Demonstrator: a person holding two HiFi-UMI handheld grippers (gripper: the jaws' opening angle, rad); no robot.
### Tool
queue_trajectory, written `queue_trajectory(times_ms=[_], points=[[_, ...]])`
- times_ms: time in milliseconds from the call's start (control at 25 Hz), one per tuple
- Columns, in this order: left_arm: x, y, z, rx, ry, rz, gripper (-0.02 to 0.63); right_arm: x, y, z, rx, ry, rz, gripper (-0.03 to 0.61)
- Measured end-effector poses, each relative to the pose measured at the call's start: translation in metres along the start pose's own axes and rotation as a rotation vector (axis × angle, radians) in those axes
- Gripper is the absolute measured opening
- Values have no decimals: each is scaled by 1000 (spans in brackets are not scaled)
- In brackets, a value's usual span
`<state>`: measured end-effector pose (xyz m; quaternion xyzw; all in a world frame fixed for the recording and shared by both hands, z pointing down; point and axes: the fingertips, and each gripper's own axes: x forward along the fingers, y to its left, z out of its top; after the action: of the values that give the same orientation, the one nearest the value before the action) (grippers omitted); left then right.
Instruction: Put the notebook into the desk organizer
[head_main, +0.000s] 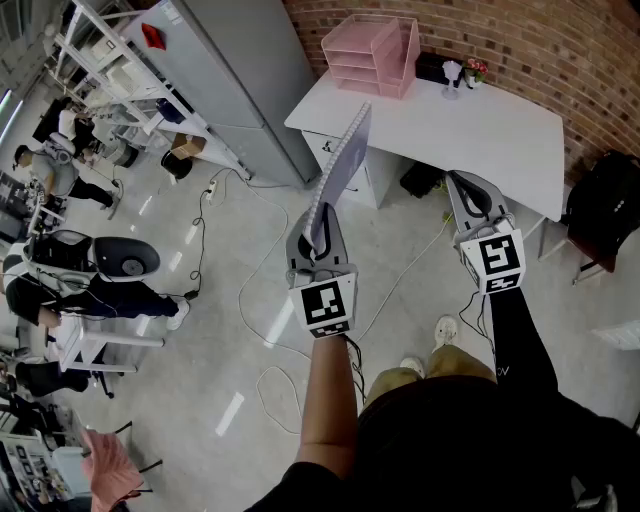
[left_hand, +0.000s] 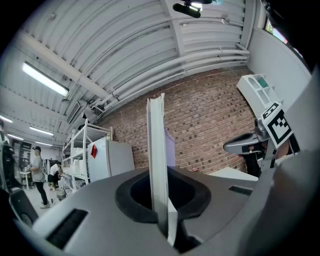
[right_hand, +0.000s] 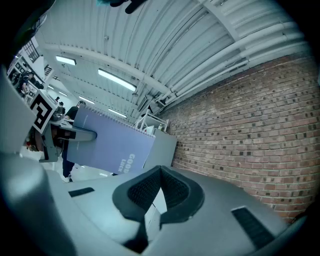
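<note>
Notebook (head_main: 340, 165) stands edge-on, clamped in the left gripper's (head_main: 318, 228) jaws. Its long axis points up and away toward the white counter (head_main: 490, 130) and pink desk organizer (head_main: 372, 55) — well short of both. Right gripper (head_main: 470, 195) — jaws closed, empty.

Counts around the desk
One notebook (head_main: 340, 165), one pink desk organizer (head_main: 372, 55) upper centre, one white desk (head_main: 480, 130), one grey cabinet (head_main: 240, 70), two grippers: left gripper (head_main: 317, 238), right gripper (head_main: 463, 185).
</note>
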<state>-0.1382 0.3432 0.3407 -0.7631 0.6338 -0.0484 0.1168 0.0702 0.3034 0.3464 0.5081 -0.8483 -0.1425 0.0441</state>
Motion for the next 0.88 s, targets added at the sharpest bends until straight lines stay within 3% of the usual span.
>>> queue_trajectory(times_ms=[880], points=[[58,23,-10,-20,-13,-28,38,58,-3,-12,26,-18,26,20]])
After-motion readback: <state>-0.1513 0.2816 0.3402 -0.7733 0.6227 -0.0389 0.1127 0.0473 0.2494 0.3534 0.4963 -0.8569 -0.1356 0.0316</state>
